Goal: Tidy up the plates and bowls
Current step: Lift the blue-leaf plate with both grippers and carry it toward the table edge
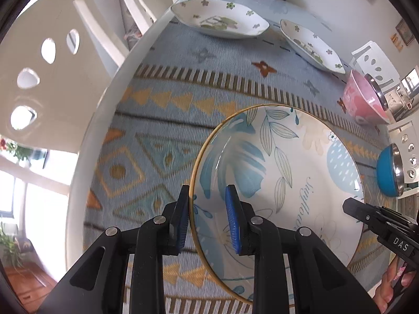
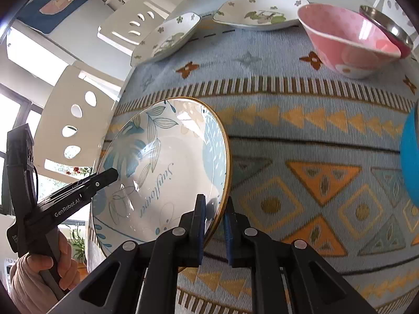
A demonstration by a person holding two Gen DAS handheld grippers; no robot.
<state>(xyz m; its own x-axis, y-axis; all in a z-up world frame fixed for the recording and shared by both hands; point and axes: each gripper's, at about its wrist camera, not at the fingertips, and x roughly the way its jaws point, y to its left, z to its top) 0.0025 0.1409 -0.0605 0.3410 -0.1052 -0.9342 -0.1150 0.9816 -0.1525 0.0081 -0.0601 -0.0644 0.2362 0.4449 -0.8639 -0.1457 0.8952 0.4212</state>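
A large round plate point(image 1: 288, 178) with blue leaves and a gold rim is held tilted over the patterned tablecloth point(image 1: 162, 120). My left gripper point(image 1: 208, 209) is shut on its left rim, one blue pad inside the plate and one outside. In the right wrist view the same plate point(image 2: 162, 172) has its right rim pinched by my right gripper point(image 2: 214, 218), also shut. The left gripper point(image 2: 112, 174) shows at the plate's far side there. The right gripper point(image 1: 351, 206) pokes in at the lower right of the left wrist view.
Two square floral dishes point(image 2: 167, 36) point(image 2: 262, 13) sit at the cloth's far edge. A pink bowl point(image 2: 345, 39) stands in front of a steel-lined bowl point(image 2: 385, 26), and a blue bowl point(image 2: 411, 157) is at the right. White chairs point(image 1: 52, 60) line the table's left edge.
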